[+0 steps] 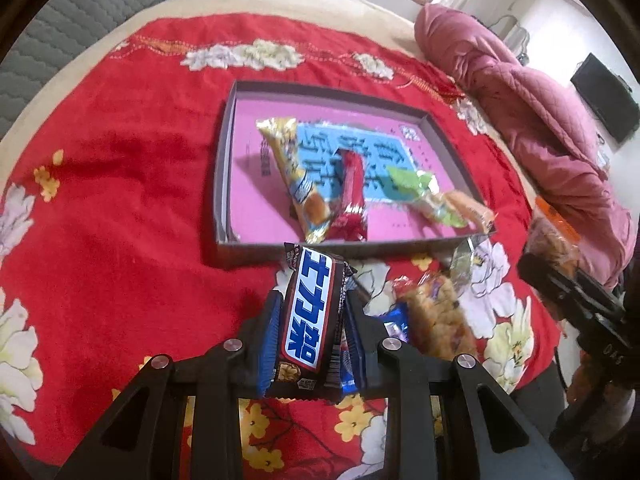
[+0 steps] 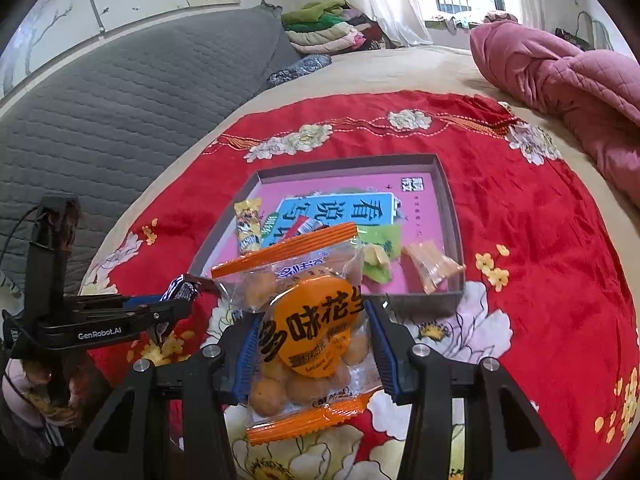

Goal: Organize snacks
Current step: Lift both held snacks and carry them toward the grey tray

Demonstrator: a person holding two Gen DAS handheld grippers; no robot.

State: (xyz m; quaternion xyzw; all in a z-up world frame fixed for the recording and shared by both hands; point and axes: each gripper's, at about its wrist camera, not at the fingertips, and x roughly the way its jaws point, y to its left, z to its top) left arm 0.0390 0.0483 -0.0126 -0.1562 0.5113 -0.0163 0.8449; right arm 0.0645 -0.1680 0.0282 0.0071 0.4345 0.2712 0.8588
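Observation:
A brown chocolate bar (image 1: 308,312) with a white and blue label stands lengthwise between the blue pads of my left gripper (image 1: 314,296), which is shut on it just short of the box. The shallow grey box (image 1: 222,168) with a pink floor holds a yellow-blue packet (image 1: 296,176), a red packet (image 1: 354,200) and a green packet (image 1: 416,188). My right gripper (image 2: 312,316) is shut on a clear bag of coated peanuts (image 2: 280,280) with orange seams, held above the blanket before the box (image 2: 448,200). The left gripper (image 2: 180,304) shows at its left.
A red flowered blanket (image 1: 120,200) covers the bed. Loose snacks lie on it right of my left gripper: a blue packet (image 1: 396,320) and a brittle bar (image 1: 436,316). A pink quilt (image 1: 520,100) is bunched at the far right, and a grey quilted cushion (image 2: 120,100) stands at the left.

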